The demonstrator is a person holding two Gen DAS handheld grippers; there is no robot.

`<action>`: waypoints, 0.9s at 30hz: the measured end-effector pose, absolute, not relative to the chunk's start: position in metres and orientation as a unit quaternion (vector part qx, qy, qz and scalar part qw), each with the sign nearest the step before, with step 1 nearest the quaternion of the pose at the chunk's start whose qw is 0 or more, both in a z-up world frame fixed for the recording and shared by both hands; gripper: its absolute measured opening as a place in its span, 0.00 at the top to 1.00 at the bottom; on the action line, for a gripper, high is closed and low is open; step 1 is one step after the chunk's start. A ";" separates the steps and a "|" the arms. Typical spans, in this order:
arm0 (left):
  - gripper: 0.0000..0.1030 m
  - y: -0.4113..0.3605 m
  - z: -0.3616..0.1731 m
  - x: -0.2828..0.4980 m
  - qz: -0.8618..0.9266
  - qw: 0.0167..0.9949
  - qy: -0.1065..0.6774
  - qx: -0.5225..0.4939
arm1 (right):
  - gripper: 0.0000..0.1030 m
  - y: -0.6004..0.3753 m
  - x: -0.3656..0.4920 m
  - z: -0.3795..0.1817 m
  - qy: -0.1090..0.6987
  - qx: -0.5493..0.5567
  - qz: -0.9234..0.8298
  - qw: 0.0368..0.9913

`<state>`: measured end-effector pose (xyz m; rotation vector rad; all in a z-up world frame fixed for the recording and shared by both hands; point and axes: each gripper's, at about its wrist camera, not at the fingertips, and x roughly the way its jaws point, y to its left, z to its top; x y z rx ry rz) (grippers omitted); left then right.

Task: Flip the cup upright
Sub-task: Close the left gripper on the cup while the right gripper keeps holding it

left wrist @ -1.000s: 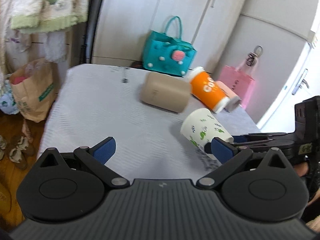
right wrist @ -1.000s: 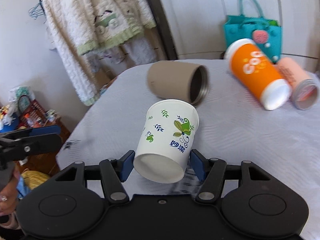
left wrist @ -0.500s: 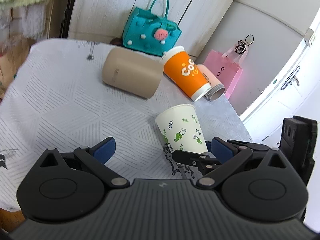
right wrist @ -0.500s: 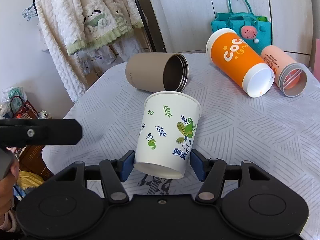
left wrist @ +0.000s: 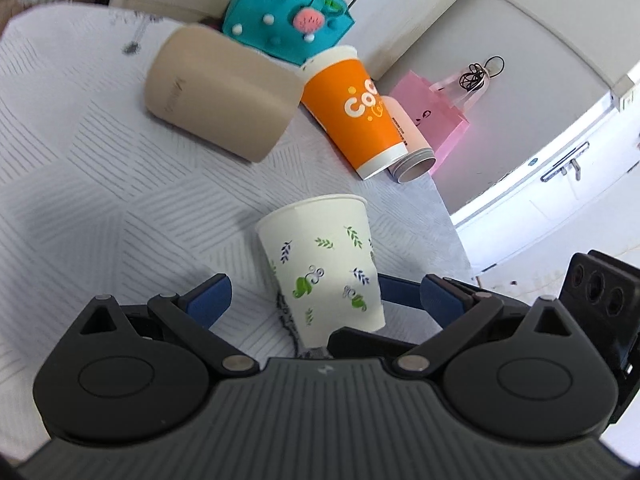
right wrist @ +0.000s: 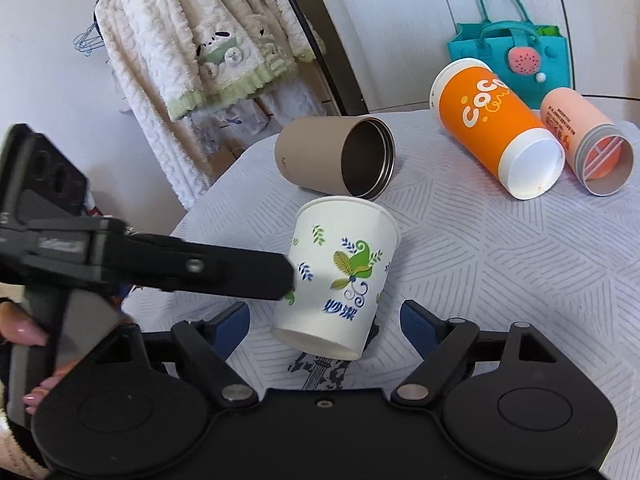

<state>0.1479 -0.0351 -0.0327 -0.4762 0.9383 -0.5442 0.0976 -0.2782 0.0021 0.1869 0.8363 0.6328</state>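
A white paper cup (right wrist: 340, 276) with green leaf prints stands nearly upright, mouth up, on the white patterned tablecloth (right wrist: 500, 264). It also shows in the left wrist view (left wrist: 324, 264). My right gripper (right wrist: 324, 320) is open, with its blue pads apart on either side of the cup's base and not touching it. My left gripper (left wrist: 324, 300) is open around the cup from the other side. One left finger (right wrist: 224, 272) reaches the cup's side in the right wrist view.
A tan metal tumbler (right wrist: 336, 156), an orange cup (right wrist: 496, 124) and a pink cup (right wrist: 588, 140) lie on their sides behind. A teal bag (right wrist: 516, 56) stands at the back. A pink bag (left wrist: 432, 108) hangs past the table's edge. Clothes (right wrist: 200, 40) hang at left.
The right gripper has opened and let go of the paper cup, which now stands more upright. The left gripper has moved in around the cup.
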 end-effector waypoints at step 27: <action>0.38 -0.050 -0.023 0.124 -0.261 0.895 0.349 -0.098 | 0.35 -0.257 0.098 0.004 0.339 -0.006 0.346 0.875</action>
